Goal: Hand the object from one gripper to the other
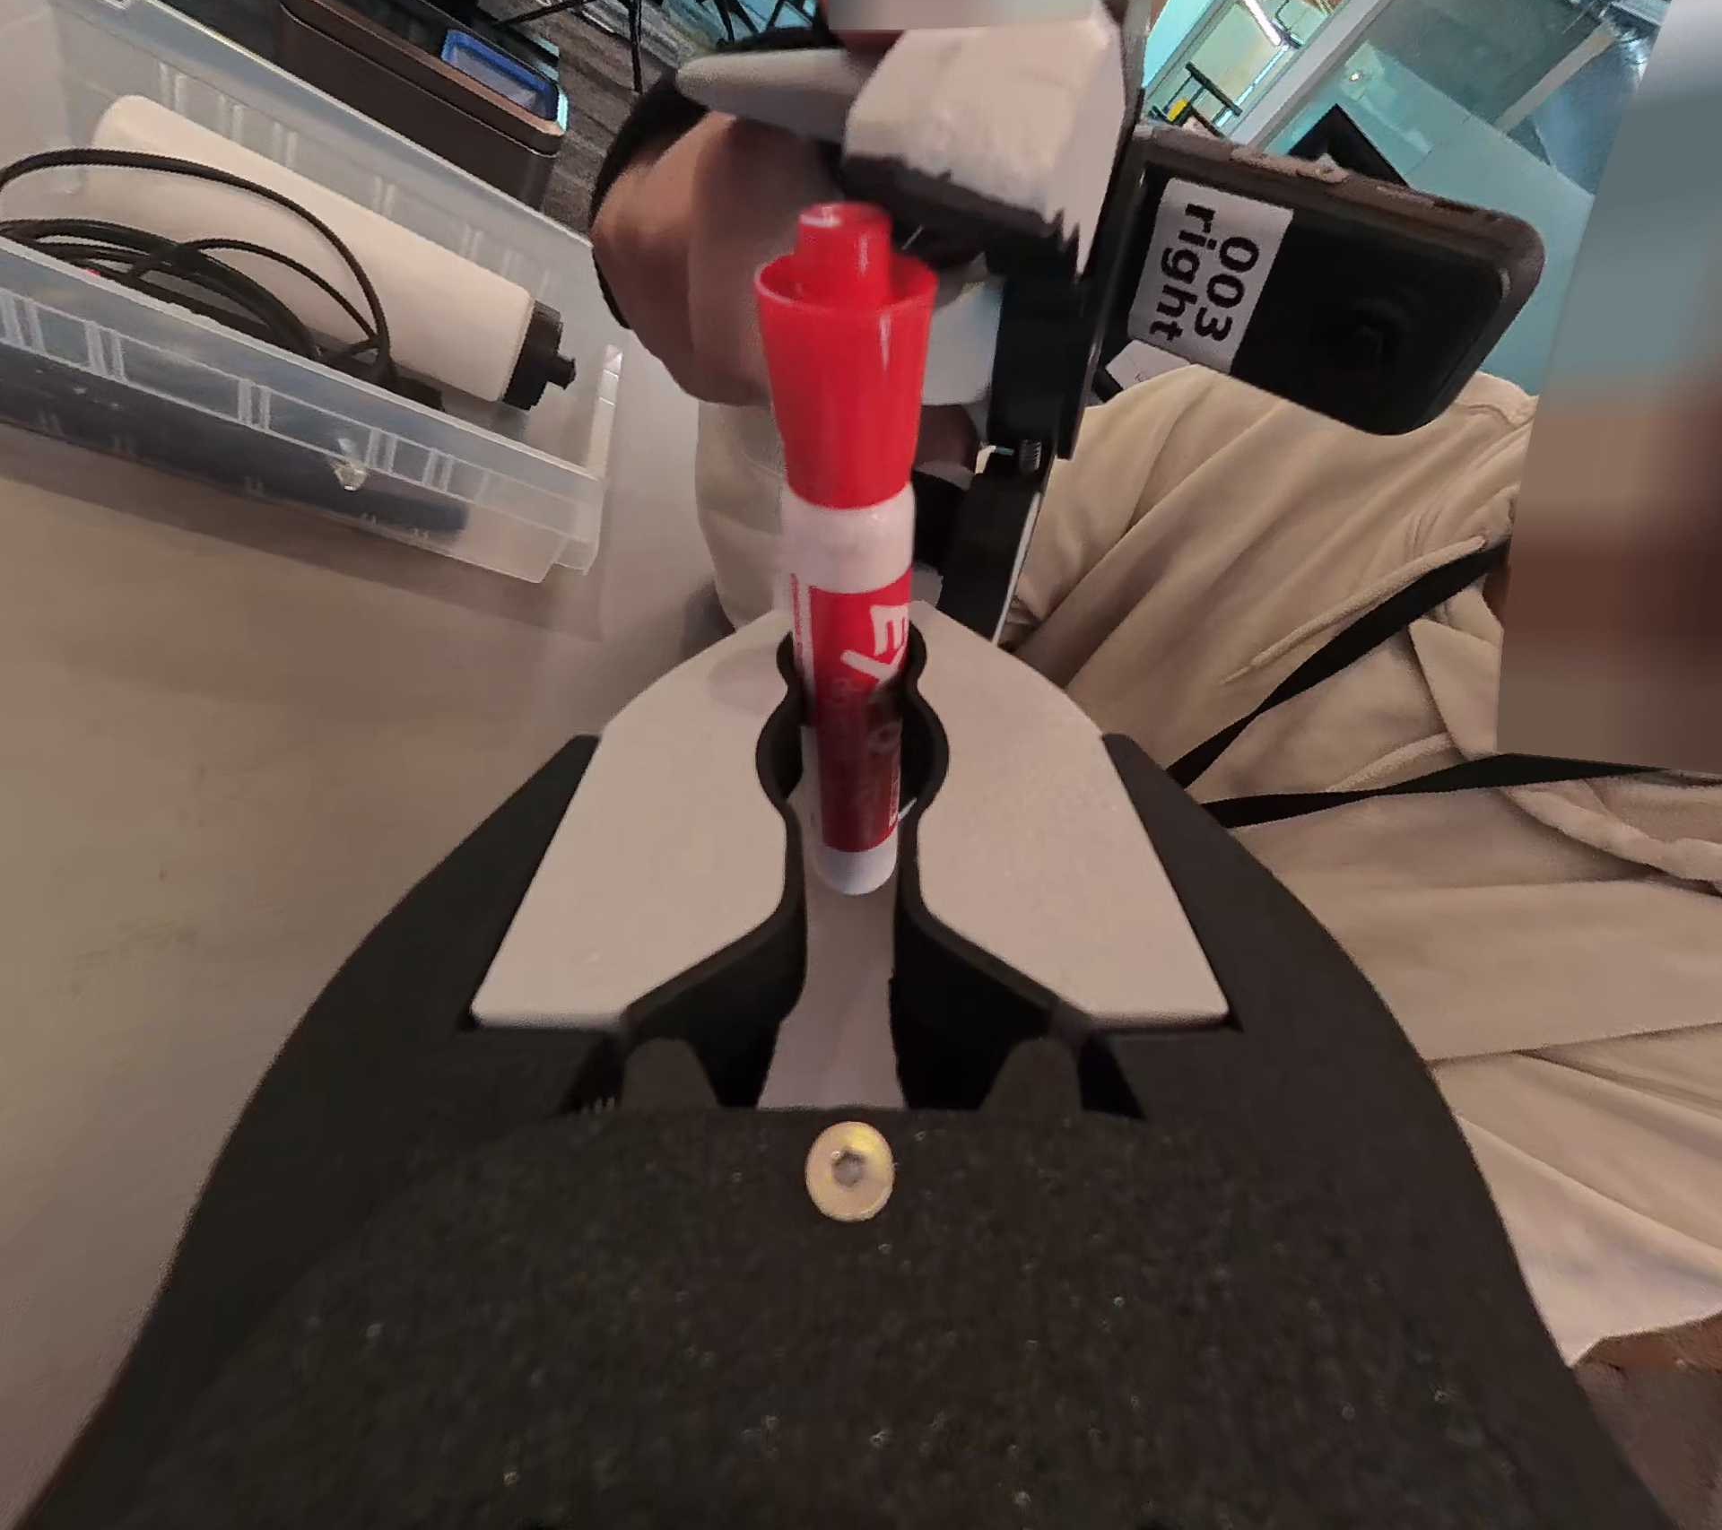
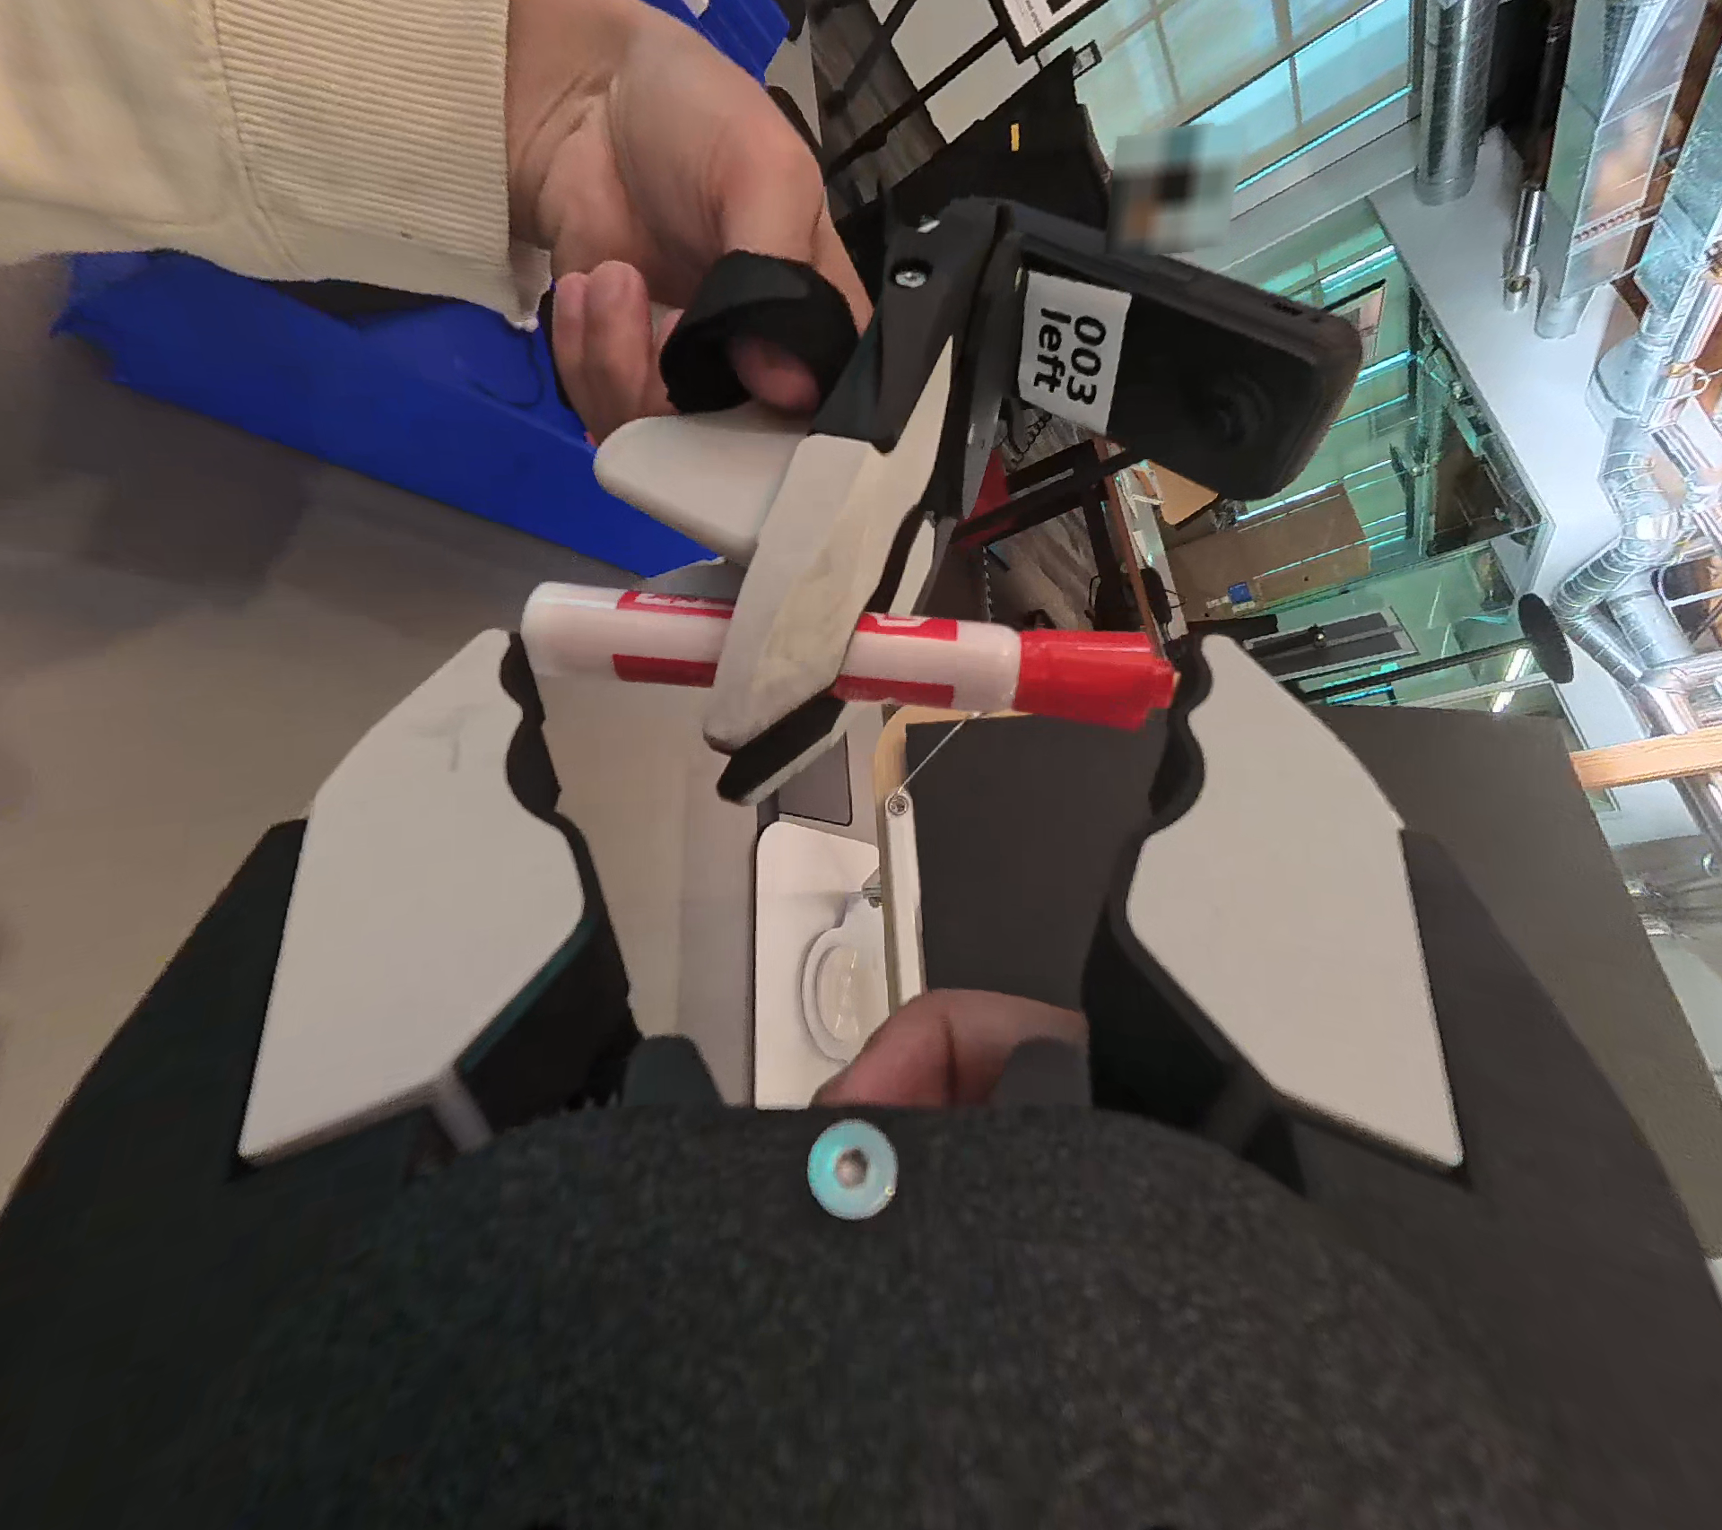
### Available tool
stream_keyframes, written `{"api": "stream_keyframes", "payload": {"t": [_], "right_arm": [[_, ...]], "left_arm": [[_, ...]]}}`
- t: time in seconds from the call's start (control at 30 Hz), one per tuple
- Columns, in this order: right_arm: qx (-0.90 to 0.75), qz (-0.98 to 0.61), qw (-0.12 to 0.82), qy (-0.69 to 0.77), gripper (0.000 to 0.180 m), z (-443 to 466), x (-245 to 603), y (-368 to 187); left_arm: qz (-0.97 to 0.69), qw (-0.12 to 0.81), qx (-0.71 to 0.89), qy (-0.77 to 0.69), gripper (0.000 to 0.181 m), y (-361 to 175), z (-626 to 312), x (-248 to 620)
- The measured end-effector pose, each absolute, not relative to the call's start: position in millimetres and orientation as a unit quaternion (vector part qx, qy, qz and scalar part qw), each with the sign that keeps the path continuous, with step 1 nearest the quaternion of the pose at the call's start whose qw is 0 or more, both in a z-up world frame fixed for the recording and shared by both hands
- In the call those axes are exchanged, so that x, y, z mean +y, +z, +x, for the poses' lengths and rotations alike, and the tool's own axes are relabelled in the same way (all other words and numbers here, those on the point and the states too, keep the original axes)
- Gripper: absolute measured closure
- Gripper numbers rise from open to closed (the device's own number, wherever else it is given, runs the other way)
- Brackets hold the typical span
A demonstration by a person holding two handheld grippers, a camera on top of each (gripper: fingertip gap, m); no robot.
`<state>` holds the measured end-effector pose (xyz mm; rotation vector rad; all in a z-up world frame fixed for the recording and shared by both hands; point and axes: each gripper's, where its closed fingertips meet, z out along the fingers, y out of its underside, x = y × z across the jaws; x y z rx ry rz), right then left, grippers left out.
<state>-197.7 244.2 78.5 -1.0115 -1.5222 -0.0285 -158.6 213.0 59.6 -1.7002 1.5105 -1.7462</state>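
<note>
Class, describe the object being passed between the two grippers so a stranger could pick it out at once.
Start at the left gripper, whose two pale fingers are shut together in the left wrist view. Clamped between them stands a marker, its capped end pointing away toward the right gripper, which is open. Its red cap and red-and-white barrel set it apart.

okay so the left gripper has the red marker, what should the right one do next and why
Probably shut the right gripper on the marker. Its fingers stand wide open with the marker lying crosswise between the tips, while the left gripper is clamped on the barrel.
</note>
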Motion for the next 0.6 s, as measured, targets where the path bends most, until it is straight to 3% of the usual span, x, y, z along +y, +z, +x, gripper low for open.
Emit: {"api": "stream_keyframes", "payload": {"t": [0.17,0.3,0.33,0.6], "right_arm": [[-0.665,-0.448,0.597,-0.024,0.057,-196.3,249.3,75.3],[-0.645,-0.431,0.627,-0.076,0.095,-186.5,258.9,92.3],[-0.638,-0.424,0.638,-0.079,0.097,-185.8,259.7,96.3],[-0.623,-0.447,0.641,-0.014,0.083,-188.3,253.0,95.6]], "left_arm": [[-0.591,0.135,0.512,-0.608,0.166,57.7,-154.3,217.9],[-0.590,0.149,0.504,-0.614,0.165,61.8,-158.5,223.0],[-0.589,0.155,0.499,-0.616,0.165,65.0,-158.9,224.7],[-0.625,0.191,0.412,-0.635,0.166,69.8,-160.3,265.4]]}}
